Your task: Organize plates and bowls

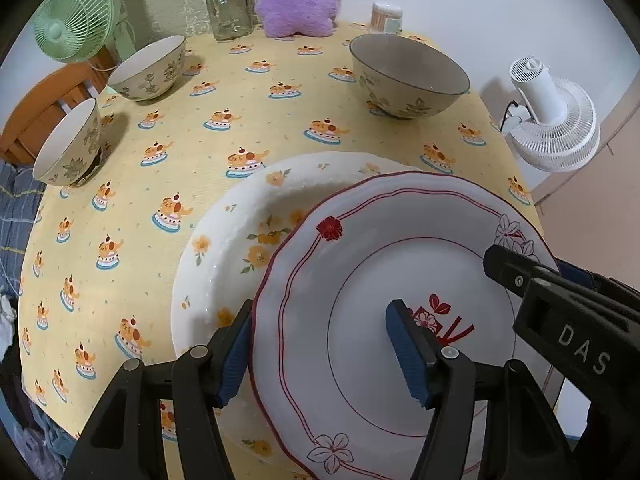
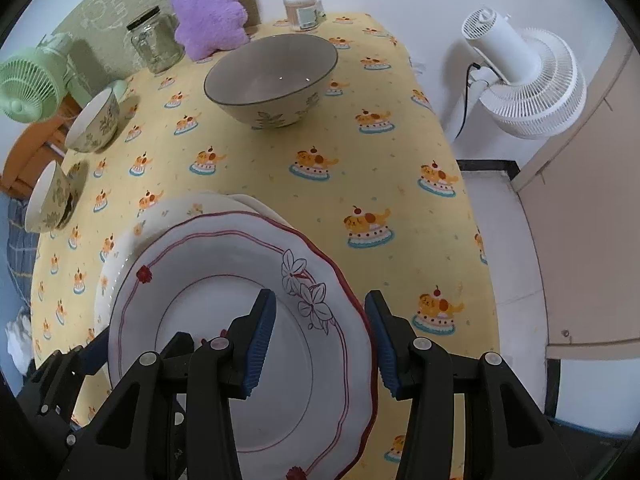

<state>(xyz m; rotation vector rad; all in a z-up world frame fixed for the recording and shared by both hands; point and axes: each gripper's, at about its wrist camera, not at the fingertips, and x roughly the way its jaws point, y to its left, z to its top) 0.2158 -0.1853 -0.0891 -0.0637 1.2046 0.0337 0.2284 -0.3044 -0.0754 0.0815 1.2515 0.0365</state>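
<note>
While the red-rimmed plate (image 1: 384, 320) is carried by both grippers over the floral plate (image 1: 240, 240), the stacking step is judged to be in hand. Its left rim is straddled by the left gripper (image 1: 320, 354) and its right rim by the right gripper (image 2: 320, 344); whether the pads actually press cannot be told. It is tilted and offset toward the right. Centring and level lowering are called for before release. Three bowls, one of them large (image 1: 410, 76), are left unsorted on the cloth (image 1: 180, 128).
</note>
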